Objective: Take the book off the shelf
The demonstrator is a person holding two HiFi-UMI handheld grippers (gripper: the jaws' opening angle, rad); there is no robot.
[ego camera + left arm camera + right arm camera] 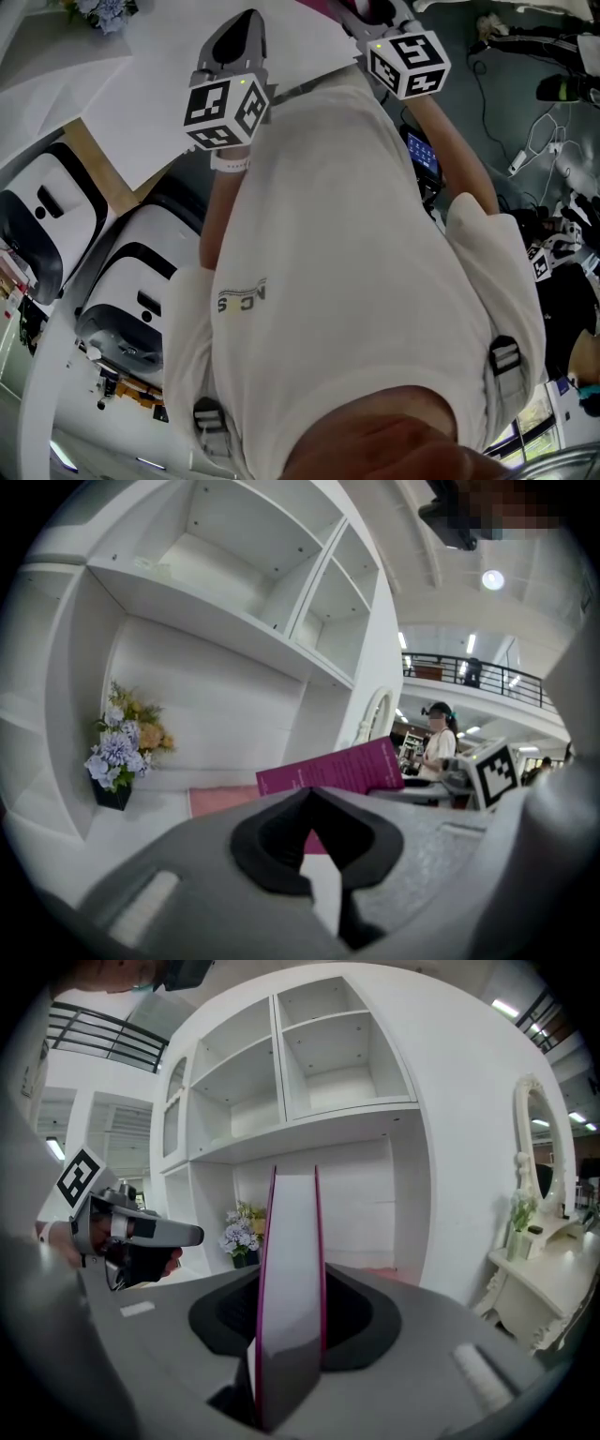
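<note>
A book with a magenta cover [292, 1269] stands edge-on between the jaws of my right gripper [293, 1288], which is shut on it. In the left gripper view the same book [328, 771] shows its flat side, held out in front of the white shelf unit [234, 621] by the right gripper [459, 782] with its marker cube. My left gripper [311, 794] holds nothing and its tips meet. In the head view both grippers reach forward, the left gripper [236, 42] and the right one's cube [408, 64]; the book is hidden there.
A pot of flowers [122, 747] stands on the shelf's deep lower board, with a flat pink thing [220, 799] beside it. A white vanity with an oval mirror [534, 1147] stands right of the shelf. A person [436, 742] stands far behind. Cables [548, 131] lie on the floor.
</note>
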